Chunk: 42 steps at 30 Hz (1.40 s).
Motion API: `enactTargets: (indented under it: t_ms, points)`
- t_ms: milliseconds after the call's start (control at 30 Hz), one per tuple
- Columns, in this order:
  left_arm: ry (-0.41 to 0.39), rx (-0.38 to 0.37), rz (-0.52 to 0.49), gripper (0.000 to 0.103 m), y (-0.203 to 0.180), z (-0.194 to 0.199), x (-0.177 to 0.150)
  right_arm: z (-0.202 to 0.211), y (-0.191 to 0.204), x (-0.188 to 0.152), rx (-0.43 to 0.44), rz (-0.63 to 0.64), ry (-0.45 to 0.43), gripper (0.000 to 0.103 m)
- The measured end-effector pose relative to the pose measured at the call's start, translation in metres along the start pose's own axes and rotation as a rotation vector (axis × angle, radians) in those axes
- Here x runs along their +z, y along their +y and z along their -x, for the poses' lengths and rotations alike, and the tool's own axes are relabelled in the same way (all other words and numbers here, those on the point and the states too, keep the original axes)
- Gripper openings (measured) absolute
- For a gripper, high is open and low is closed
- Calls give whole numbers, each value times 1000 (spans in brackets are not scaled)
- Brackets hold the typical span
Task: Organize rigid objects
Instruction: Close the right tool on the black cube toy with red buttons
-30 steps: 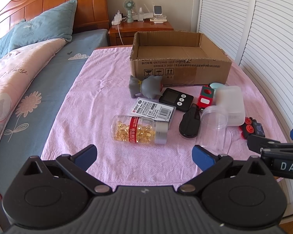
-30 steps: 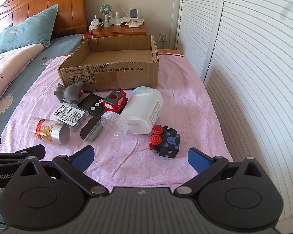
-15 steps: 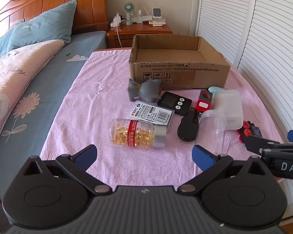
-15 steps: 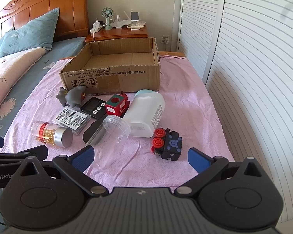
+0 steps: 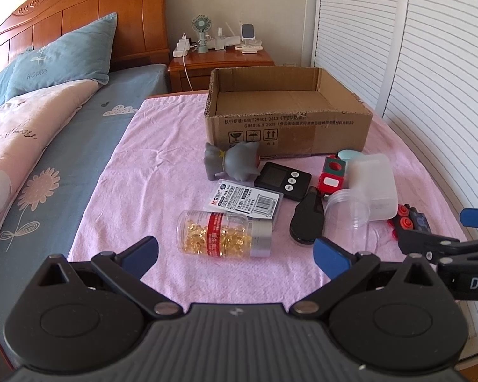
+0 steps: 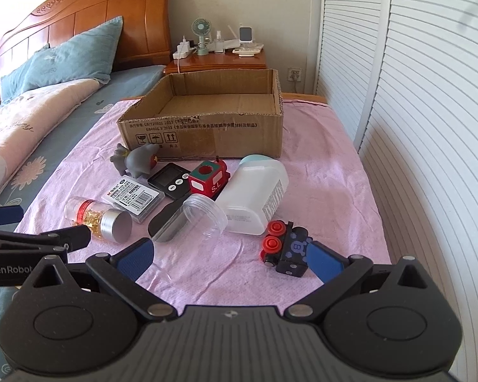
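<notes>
Left claw (image 5: 235, 251): hanging spread and empty over the near edge of the pink cloth (image 5: 162, 172), blue fingertips wide apart.
Right claw (image 6: 229, 259): likewise gaping, gripping nothing.
Nearest to left claw: the clear pill bottle with a red label and silver cap (image 5: 224, 234), lying at 12 o'clock just beyond the fingertips, long axis running 9 to 3, cap toward 3.
Nearest to right claw: the black toy wagon with red wheels (image 6: 285, 246), sitting at 1 o'clock, just beside the right fingertip; the empty clear plastic jar (image 6: 196, 219) is lying at 11 o'clock.
Judgement: each claw is looking closest to its own item; the bottle's axis is lying across the left claw's opening, so a turn may be needed.
Destination: one open brown cardboard box (image 5: 286, 111), standing empty at 12 o'clock beyond the pile.
Count: nine loose things, one of each — bottle, jar, wagon, white plastic tub (image 6: 255, 195), red toy engine (image 6: 208, 181), black digital timer (image 5: 283, 180), grey rubber animal (image 5: 231, 160), flat labelled case (image 5: 248, 202), black oval piece (image 5: 306, 222).
</notes>
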<state>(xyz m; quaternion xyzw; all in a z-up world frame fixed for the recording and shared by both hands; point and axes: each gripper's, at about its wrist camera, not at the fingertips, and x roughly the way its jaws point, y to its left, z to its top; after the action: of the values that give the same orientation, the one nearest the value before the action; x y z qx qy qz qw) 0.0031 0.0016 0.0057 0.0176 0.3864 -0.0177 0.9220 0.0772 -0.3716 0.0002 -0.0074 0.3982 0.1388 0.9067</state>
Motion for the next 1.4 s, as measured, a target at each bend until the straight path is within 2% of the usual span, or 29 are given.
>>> enactTargets:
  t_ms: [333, 467, 700, 933, 1100, 1167, 1300, 1400]
  points:
    - [22, -32, 15, 102, 13, -23, -2, -31, -42, -8, 56, 27, 2, 103]
    - [50, -56, 36, 102, 16, -32, -6, -56, -59, -5, 102, 13, 47, 103]
    - [87, -51, 31, 102, 17, -40, -8, -92, -71, 2, 173, -32, 95, 103]
    - [92, -49, 30, 102, 21, -42, -9, -89, -66, -7, 221, -71, 128, 103]
    - [89, -48, 15, 102, 20, -42, -8, -76, -57, -19, 294, -61, 154, 103]
    - [90, -53, 10, 102, 20, -43, -8, -72, -54, -20, 272, -41, 149, 103]
    - [89, -89, 11, 102, 22, -46, -9, -69, -50, -21, 125, 29, 80, 103]
    - [82, -105, 9, 102, 24, -52, -10, -74, -49, -23, 57, 79, 69, 103]
